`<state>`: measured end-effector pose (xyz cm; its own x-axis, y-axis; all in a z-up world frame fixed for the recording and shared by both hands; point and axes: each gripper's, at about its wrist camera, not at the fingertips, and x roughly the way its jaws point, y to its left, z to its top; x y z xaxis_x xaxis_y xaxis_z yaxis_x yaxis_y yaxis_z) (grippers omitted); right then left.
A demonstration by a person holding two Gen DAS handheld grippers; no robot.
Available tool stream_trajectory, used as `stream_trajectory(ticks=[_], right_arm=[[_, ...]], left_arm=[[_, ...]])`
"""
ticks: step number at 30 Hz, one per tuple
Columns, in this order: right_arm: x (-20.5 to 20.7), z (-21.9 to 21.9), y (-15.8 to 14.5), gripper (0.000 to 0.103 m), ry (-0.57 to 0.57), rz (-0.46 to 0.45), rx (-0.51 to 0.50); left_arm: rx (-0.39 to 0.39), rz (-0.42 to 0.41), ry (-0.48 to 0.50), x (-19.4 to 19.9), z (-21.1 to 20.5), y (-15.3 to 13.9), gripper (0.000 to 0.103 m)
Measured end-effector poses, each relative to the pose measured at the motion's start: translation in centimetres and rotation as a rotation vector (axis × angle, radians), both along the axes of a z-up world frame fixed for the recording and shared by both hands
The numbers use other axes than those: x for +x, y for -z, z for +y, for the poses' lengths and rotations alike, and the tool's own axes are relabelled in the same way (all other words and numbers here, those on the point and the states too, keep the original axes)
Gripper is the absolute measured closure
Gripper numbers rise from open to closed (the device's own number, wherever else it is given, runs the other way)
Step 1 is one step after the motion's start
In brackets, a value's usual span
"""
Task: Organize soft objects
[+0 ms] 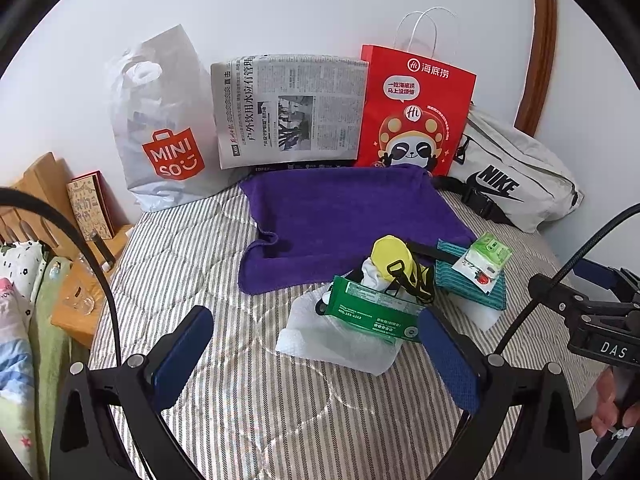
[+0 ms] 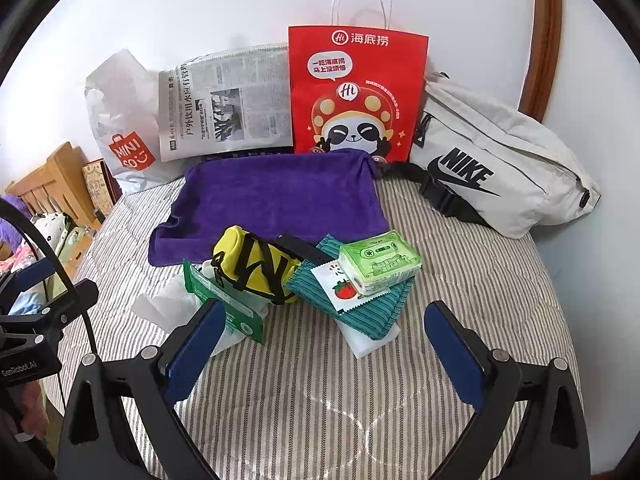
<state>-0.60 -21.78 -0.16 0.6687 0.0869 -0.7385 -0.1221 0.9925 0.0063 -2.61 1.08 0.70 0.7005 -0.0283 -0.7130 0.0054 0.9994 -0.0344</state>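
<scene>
A purple towel (image 1: 340, 220) (image 2: 276, 196) lies flat on the striped bed. In front of it sits a pile: a yellow pouch with black straps (image 1: 390, 258) (image 2: 256, 268), a green wipes pack (image 1: 372, 312) (image 2: 224, 300), a white cloth (image 1: 332, 336) (image 2: 164, 304), a teal striped cloth (image 1: 468, 284) (image 2: 360, 308), a green tissue pack (image 1: 490, 252) (image 2: 380, 264) and a strawberry sachet (image 2: 340, 288). My left gripper (image 1: 316, 360) is open and empty just before the white cloth. My right gripper (image 2: 324, 352) is open and empty before the teal cloth.
Against the wall stand a white Miniso bag (image 1: 160, 132) (image 2: 120, 128), a folded newspaper (image 1: 288, 112) (image 2: 224, 104), a red paper bag (image 1: 416, 112) (image 2: 356, 92) and a white Nike waist bag (image 1: 512, 172) (image 2: 500, 160). A wooden bedside stand (image 1: 72, 216) is at left.
</scene>
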Motion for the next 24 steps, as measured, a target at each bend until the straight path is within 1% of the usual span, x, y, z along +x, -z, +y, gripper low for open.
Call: stream_trajectory(ticks=[9,17,21,24], right_arm=[[-0.18,-0.03,-0.23,0.004,0.008,-0.008,0.002],[-0.09,0.07,-0.18,0.004,0.005,-0.004,-0.004],[0.06,-0.14,-0.28,0.004,0.01,-0.008,0.004],[0.21,-0.28,-0.13,0.004,0.012,-0.003,0.01]], left_arm=[[0.006,-0.003,0.003,-0.06,-0.25,-0.22,0.0],[-0.004,0.003,0.005,0.14,-0.32,-0.14,0.0],[0.0,0.007,0.003,0.49,-0.36,0.13,0.0],[-0.011,0.012,0.008,0.77,-0.3,0.43,0.0]])
